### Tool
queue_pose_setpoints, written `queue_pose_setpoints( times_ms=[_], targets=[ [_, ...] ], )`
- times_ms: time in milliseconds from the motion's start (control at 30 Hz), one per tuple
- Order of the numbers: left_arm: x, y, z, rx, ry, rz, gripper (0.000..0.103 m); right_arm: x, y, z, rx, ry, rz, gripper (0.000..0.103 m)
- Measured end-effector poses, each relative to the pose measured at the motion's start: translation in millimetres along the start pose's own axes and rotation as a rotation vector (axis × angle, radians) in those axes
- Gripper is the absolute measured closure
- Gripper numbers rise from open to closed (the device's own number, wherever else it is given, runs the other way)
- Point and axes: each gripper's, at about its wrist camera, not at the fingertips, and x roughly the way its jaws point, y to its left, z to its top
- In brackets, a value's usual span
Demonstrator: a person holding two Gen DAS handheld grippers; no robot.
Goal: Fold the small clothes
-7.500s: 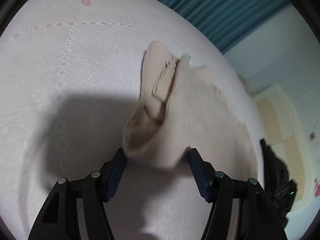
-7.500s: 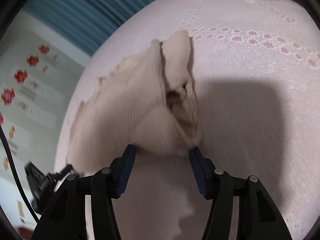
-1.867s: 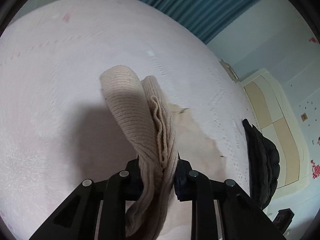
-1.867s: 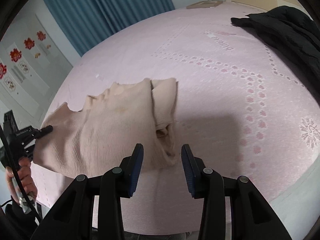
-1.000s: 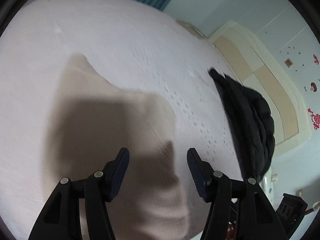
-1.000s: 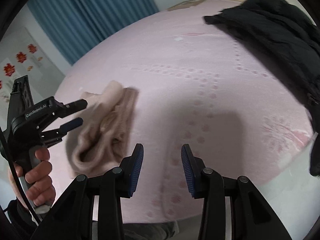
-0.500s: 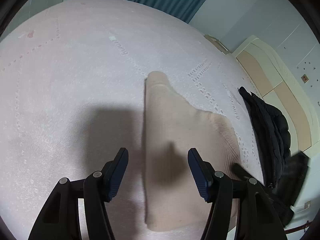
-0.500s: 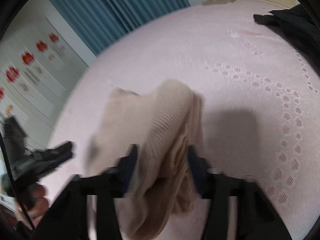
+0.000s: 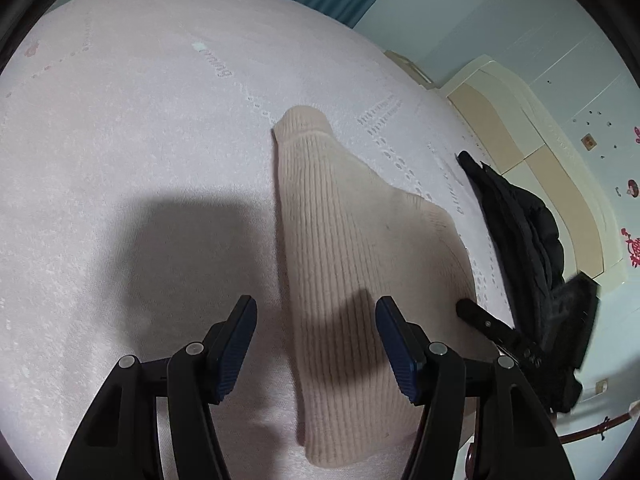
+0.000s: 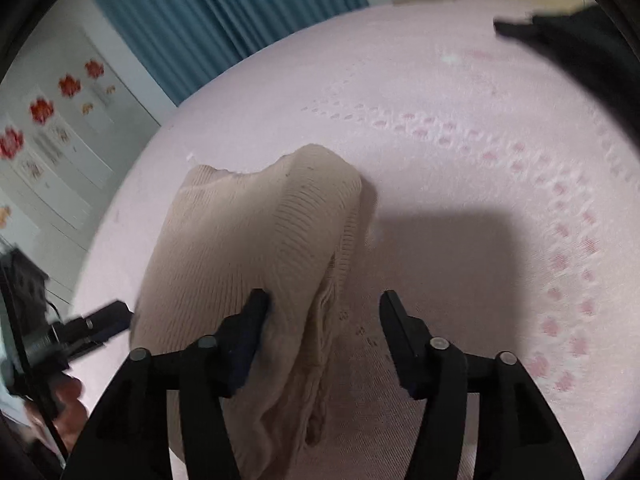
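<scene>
My left gripper (image 9: pixel 316 336) hangs over the bed with its jaws spread wide and nothing between the blue pads (image 9: pixel 236 344). The folded beige sweater (image 9: pixel 352 280) lies flat on the bed straight ahead of it, running between the two fingers and away from me, so the near end of the knit sits under the gap while neither pad touches it. Its narrow ribbed end points toward the far side of the bed and the wider part bulges off to the right. The gripper's shadow falls on the sheet to the left of the sweater and partly across the knit.

My right gripper (image 10: pixel 322 320) is also spread, holding nothing. In its own view the sweater (image 10: pixel 256 264) lies ahead and to the left, its folded edge rising in a soft ridge; the left finger (image 10: pixel 244 344) sits against or just over the knit (I cannot tell whether it touches), while the right finger hangs over bare sheet. From the left wrist view a fingertip of the right gripper (image 9: pixel 468 310) shows just beside the sweater's right edge.

Around it all is the pale pink bed (image 9: pixel 120 140) with its dotted pattern. A black jacket (image 9: pixel 528 240) lies near the bed's right edge, well apart from the sweater. Blue curtains (image 10: pixel 216 20) hang beyond the bed.
</scene>
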Motion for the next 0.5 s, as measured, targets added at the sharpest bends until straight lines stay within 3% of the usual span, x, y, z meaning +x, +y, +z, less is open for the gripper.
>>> queue_pose_setpoints(
  times_ms=[167,300,433,500],
  targets=[
    [-14.3,14.9,6.8,-0.015,-0.038,-0.016,0.043,33.5,-13.6,10.4,0.097,0.105,0.165,0.037],
    [-26.7,28.4,9.1,-0.039,-0.067,-0.010,0.043,52.3,-7.6,17.4,0.092,0.137,0.211,0.034],
    [-37.4,41.8,8.5,-0.070,-0.086,-0.005,0.043,58.9,3.5,18.9,0.085,0.184,0.233,0.058],
    [-43.8,47.1,7.3,-0.092,-0.098,-0.011,0.043,48.0,16.0,20.1,0.032,0.172,0.227,0.064]
  ],
)
